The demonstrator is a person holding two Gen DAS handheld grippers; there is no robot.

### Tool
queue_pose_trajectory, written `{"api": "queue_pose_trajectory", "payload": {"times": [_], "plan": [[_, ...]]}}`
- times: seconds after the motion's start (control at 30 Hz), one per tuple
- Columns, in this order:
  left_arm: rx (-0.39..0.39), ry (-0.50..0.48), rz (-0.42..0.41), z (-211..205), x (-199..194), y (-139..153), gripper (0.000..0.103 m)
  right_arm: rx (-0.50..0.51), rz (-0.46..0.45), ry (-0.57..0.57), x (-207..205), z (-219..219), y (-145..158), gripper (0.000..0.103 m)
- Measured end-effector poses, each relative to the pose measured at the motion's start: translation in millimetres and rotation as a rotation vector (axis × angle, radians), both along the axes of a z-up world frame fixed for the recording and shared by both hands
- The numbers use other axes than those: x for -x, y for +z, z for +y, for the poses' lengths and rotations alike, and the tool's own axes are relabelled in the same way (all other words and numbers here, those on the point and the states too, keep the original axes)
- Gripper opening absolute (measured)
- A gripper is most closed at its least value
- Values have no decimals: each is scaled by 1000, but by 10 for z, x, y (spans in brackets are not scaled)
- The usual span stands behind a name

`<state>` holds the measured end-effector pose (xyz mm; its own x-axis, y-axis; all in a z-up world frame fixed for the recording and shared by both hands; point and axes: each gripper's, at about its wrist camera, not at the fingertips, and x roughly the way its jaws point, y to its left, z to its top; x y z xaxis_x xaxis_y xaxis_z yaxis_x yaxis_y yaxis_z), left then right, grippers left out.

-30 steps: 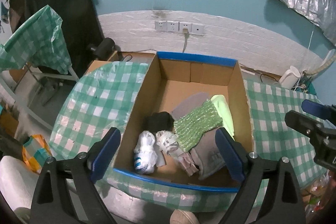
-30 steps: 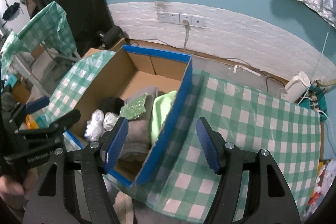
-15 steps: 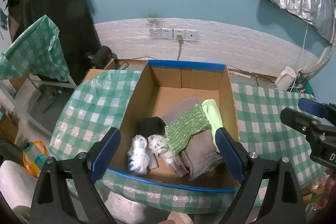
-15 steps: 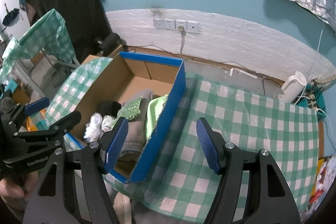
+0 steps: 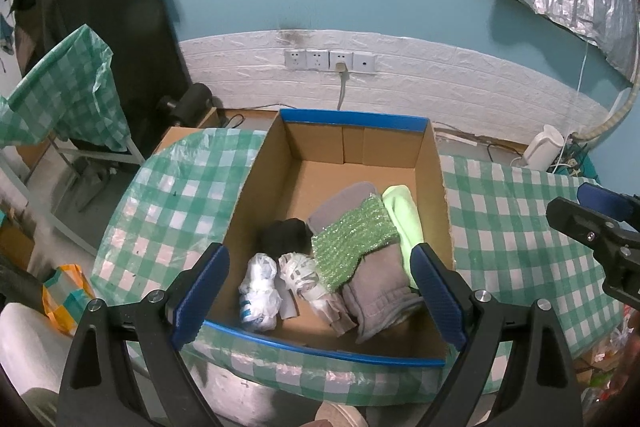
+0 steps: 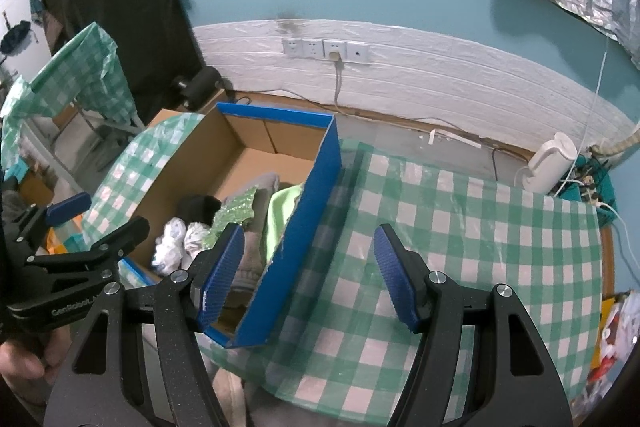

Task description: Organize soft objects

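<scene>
Both grippers hover with jaws wide, holding nothing: left gripper [image 5: 320,301] above the cardboard box [image 5: 434,163], right gripper [image 6: 308,273] over its right wall. Soft objects [image 5: 356,239] crowd the box's near right corner. Table's checkered cloth [image 6: 460,235] looks bare; sorting appears done. Withdraw without snagging the rim.

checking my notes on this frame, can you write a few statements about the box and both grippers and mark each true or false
1. The cardboard box holds several soft items. True.
2. The green bubble wrap lies on the checked tablecloth outside the box. False: it lies in the box, on the grey cloth.
3. The left gripper is open and holds nothing. True.
4. The right gripper clamps the lime cloth. False: it is open and empty, above the box's blue right wall.
5. The box's far half is packed. False: bare cardboard shows there.
</scene>
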<state>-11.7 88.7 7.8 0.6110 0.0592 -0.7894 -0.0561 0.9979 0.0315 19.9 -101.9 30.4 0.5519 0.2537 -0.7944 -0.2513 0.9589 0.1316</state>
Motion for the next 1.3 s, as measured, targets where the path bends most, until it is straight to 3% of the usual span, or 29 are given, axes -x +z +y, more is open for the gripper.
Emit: {"api": "queue_pose_trajectory", "payload": {"times": [1.3], "plan": [[-21, 17, 12, -13, 48, -73, 93, -4, 1, -1, 5, -37, -7, 67]]}}
